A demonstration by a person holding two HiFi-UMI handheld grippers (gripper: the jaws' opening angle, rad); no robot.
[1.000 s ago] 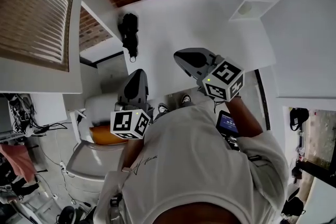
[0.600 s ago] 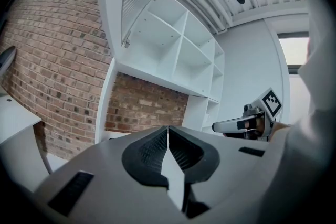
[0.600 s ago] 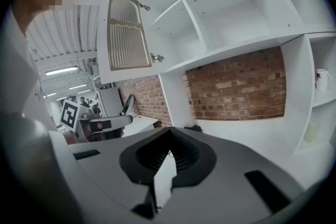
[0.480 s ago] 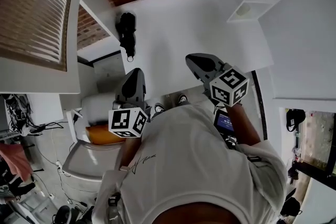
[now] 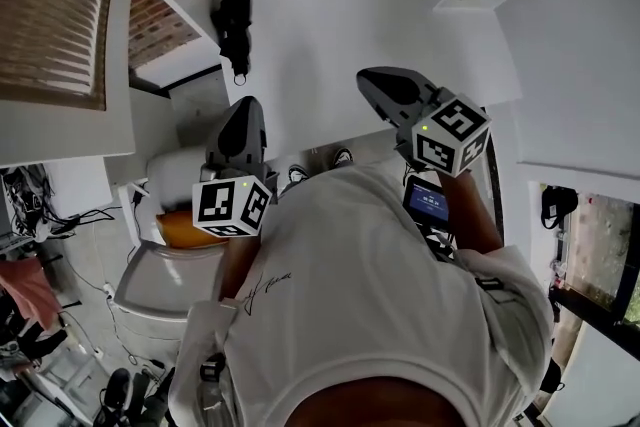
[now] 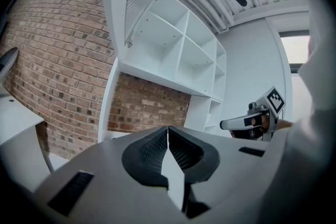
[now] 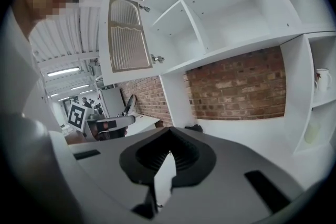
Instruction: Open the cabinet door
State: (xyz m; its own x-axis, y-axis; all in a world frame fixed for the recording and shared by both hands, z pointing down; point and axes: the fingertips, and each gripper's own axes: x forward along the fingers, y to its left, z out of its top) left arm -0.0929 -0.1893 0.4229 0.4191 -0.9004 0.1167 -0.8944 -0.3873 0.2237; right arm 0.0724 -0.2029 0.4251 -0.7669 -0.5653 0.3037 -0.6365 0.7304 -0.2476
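Although the task names a door to open, the cabinet door [image 7: 126, 42] with its ribbed panel already stands swung out from the white cabinet [image 7: 226, 2] above the back edge of the worktop [image 7: 252, 134]. It is hinged down the cabinet's left side, its long axis upright. From my right gripper [image 7: 169, 152] it lies up and to the left, well apart; from my left gripper [image 6: 168, 136] it hangs overhead and slightly left, also clear of the jaws. By the head view the door stands toward the worktop's left end, on the left gripper's side, so I judge my left hand the nearer of the two. Both pairs of jaws are pressed together, pad to pad, with nothing between them and nothing touched; only bare shelves and the brick wall [image 6: 58, 60] lie ahead. Both grippers point toward that wall from the worktop's front edge. A small black object [image 5: 232, 20] sits on the worktop near its back left corner. Any further swing, in my judgement, would mean raising the left jaws to the door's free edge and parting them first.
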